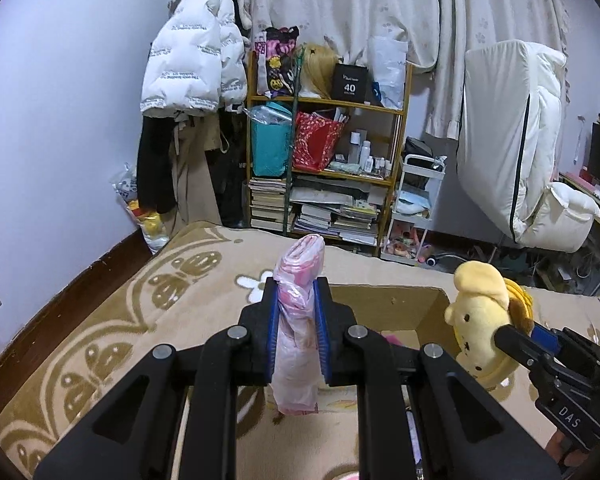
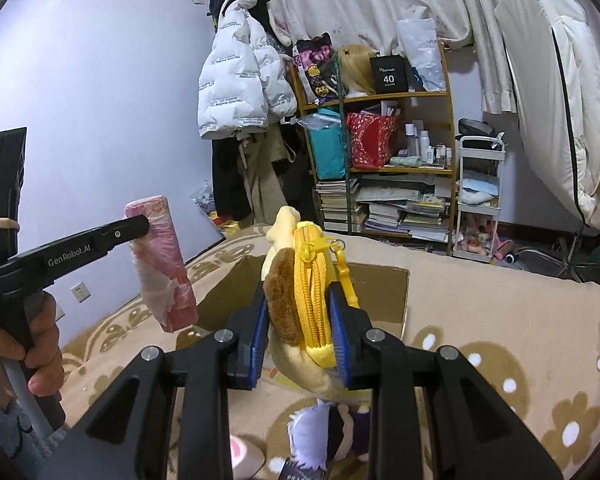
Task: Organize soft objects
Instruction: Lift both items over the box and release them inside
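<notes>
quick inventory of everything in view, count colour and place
pink plastic-wrapped soft pack: 1, pink, held above the bed
yellow plush dog zip pouch: 1, yellow and brown, held over the box
open cardboard box: 1, brown, on the bed
beige flower-pattern blanket: 1, covering the bed
wooden shelf: 1, by the curtain, full of books and bags
white puffer jacket: 1, hanging left of the shelf
left gripper: shut on the pack
right gripper: shut on the pouch

Illumination even, cool, moderately bright; source not visible. Shadows soft. No significant glare. Strong fisheye curvature with dark vignetting at the corners of both views. Focus acceptable throughout; nearest foreground slightly soft.
</notes>
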`<action>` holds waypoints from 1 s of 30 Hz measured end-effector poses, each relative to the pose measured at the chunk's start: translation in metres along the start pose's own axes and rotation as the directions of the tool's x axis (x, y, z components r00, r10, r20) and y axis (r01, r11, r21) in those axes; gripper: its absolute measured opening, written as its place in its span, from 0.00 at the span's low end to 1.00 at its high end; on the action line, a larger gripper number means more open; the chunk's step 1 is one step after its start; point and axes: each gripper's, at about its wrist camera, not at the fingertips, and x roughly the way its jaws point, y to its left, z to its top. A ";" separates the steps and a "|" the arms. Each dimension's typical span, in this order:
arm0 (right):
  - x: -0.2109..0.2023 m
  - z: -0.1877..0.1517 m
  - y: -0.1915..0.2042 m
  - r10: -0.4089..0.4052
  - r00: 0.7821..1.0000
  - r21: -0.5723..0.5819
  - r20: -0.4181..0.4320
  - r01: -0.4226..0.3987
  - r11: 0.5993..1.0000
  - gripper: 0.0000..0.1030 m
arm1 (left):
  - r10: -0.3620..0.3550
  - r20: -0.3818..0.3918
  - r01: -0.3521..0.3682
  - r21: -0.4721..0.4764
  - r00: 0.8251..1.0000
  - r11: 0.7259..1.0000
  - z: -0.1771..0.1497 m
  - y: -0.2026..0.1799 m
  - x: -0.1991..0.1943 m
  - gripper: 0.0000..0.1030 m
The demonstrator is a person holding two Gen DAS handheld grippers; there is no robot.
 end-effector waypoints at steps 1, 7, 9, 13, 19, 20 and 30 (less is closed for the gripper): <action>0.004 0.001 -0.001 0.000 1.000 -0.002 -0.001 0.000 1.000 0.29 | -0.004 -0.004 0.004 -0.001 1.000 1.000 0.001 -0.001 0.005 0.15; 0.026 0.001 -0.011 -0.008 1.000 0.003 -0.016 0.008 1.000 0.29 | -0.034 -0.015 0.033 -0.021 0.999 0.999 0.003 -0.004 0.028 0.15; 0.035 -0.002 -0.017 -0.015 0.999 0.009 -0.031 0.015 1.000 0.29 | -0.045 -0.032 0.045 -0.019 0.998 0.999 0.001 -0.007 0.038 0.15; 0.047 -0.006 -0.026 -0.028 0.998 0.022 -0.049 0.029 0.999 0.29 | -0.045 -0.065 0.044 -0.003 0.997 0.999 -0.005 -0.013 0.053 0.15; 0.064 -0.013 -0.036 -0.039 0.995 0.046 -0.091 0.043 0.998 0.29 | -0.004 -0.097 0.006 0.023 0.995 1.000 -0.007 -0.016 0.066 0.18; 0.066 -0.015 -0.038 -0.039 0.994 0.053 -0.097 0.044 0.998 0.30 | -0.005 -0.103 0.007 0.016 0.995 1.000 -0.008 -0.016 0.068 0.20; 0.067 -0.021 -0.039 -0.025 0.992 0.067 -0.123 0.033 0.997 0.39 | 0.013 -0.210 -0.006 0.033 0.978 0.999 -0.024 -0.014 0.082 0.54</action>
